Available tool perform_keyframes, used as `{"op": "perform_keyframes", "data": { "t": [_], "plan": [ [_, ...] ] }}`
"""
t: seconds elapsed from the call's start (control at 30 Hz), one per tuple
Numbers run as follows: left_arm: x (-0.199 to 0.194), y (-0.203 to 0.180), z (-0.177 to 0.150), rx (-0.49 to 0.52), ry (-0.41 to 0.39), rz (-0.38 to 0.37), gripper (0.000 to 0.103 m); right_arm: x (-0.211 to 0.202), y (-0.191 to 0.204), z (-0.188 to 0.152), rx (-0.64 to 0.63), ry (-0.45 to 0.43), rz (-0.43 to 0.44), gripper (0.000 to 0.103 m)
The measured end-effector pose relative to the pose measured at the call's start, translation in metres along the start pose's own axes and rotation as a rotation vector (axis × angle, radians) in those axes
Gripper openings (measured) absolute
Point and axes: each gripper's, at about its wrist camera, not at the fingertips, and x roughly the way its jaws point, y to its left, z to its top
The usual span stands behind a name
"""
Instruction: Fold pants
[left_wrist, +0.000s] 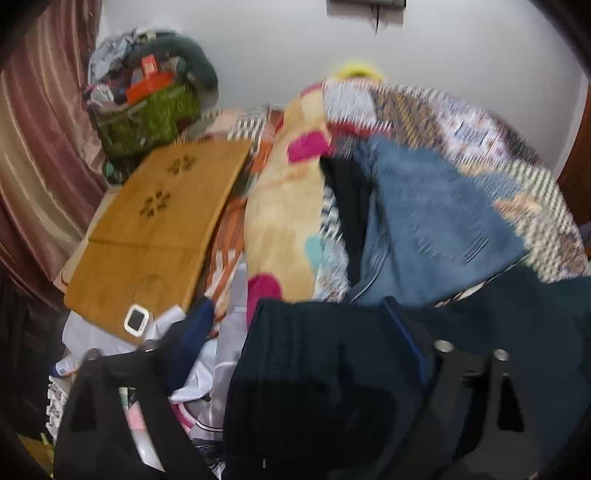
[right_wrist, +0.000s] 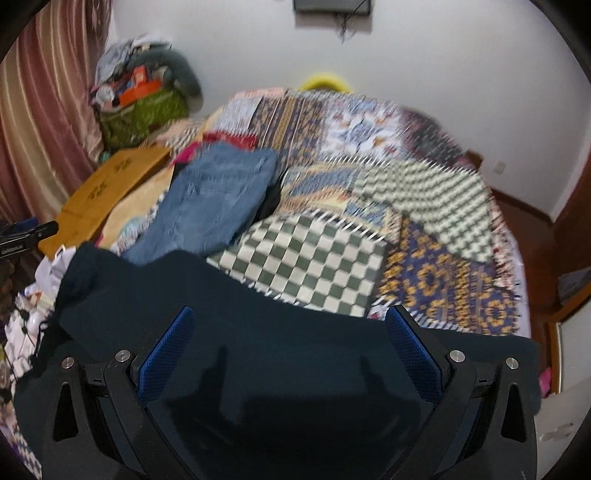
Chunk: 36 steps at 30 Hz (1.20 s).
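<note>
Dark navy pants (right_wrist: 288, 332) lie across the near edge of the bed; they also show in the left wrist view (left_wrist: 314, 369). My right gripper (right_wrist: 290, 317) is open, its blue-padded fingers (right_wrist: 170, 347) wide apart just above the dark cloth. My left gripper (left_wrist: 295, 332) is open too; the dark cloth lies between its spread fingers (left_wrist: 184, 339) and hides much of them. Folded blue jeans (right_wrist: 218, 199) lie further back on the bed, also in the left wrist view (left_wrist: 436, 221).
A patchwork bedspread (right_wrist: 406, 206) covers the bed. A yellow wooden board (left_wrist: 155, 229) with a small white device (left_wrist: 137, 319) lies at the left. A green bag of clutter (left_wrist: 147, 110) stands by the curtain (left_wrist: 37, 155). A floral blanket (left_wrist: 284, 206) lies beside the jeans.
</note>
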Motion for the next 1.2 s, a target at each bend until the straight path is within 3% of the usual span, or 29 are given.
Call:
{"op": "perform_keyframes", "data": {
  "t": [0.2, 0.3, 0.43, 0.53, 0.63, 0.7, 0.77, 0.87, 0.97, 1.2],
  "plan": [
    [0.055, 0.012, -0.008, -0.040, 0.179, -0.056, 0.059, 0.037, 0.011, 0.016, -0.106, 0.089, 0.059, 0.097],
    [0.079, 0.014, -0.011, -0.044, 0.269, -0.064, 0.055, 0.052, 0.021, 0.024, -0.148, 0.110, 0.079, 0.095],
    [0.093, 0.016, -0.010, -0.073, 0.302, -0.103, 0.048, 0.073, 0.035, 0.035, -0.177, 0.142, 0.125, 0.086],
    [0.096, 0.015, -0.009, -0.079, 0.295, -0.107, 0.042, 0.087, 0.044, 0.043, -0.207, 0.172, 0.176, 0.079],
    [0.096, 0.015, -0.010, -0.090, 0.282, -0.122, 0.031, 0.101, 0.051, 0.046, -0.213, 0.227, 0.234, 0.061],
    [0.092, 0.013, -0.008, -0.100, 0.273, -0.135, 0.024, 0.103, 0.055, 0.042, -0.219, 0.230, 0.229, 0.058],
    [0.087, 0.012, -0.008, -0.092, 0.258, -0.128, 0.021, 0.101, 0.062, 0.037, -0.246, 0.238, 0.248, 0.037],
    [0.075, 0.011, -0.005, -0.086, 0.231, -0.113, 0.017, 0.098, 0.067, 0.032, -0.249, 0.247, 0.261, 0.017],
    [0.059, 0.019, 0.001, -0.084, 0.183, -0.083, 0.016, 0.095, 0.076, 0.029, -0.272, 0.229, 0.224, 0.010],
    [0.021, 0.042, 0.026, -0.118, 0.107, -0.100, 0.015, 0.063, 0.071, 0.060, -0.214, 0.097, 0.169, 0.008]
  ]
}}
